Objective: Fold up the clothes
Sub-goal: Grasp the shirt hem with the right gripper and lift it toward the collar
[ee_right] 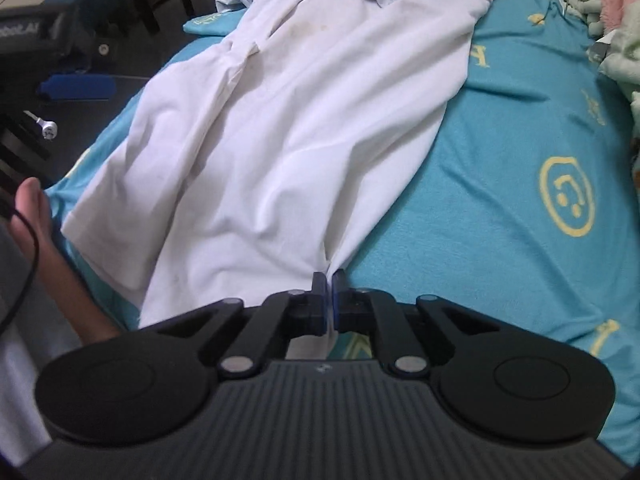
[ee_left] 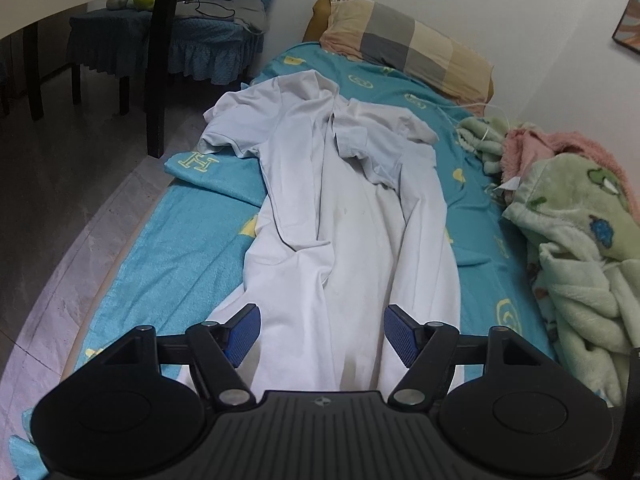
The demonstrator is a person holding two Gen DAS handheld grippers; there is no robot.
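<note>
White shirt (ee_right: pixel 280 120) looked light, limp. Right gripper (ee_right: pixel 329 280) pinched lower-centre hem corner; left gripper (ee_left: pixel 322 334) stood wide, empty.

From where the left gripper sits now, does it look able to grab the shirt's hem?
Probably yes. The left gripper is open with the white shirt lying directly between and under its pads, nothing covering it. The right gripper already pinches the hem's other corner.

We see the shirt (ee_left: pixel 344 216) lying lengthwise on the bed (ee_left: pixel 188 240), its collar toward the pillow (ee_left: pixel 404 44) behind it. A blanket (ee_left: pixel 576 232) is heaped to its right; a chair (ee_left: pixel 168 40) stands left of the bed.
</note>
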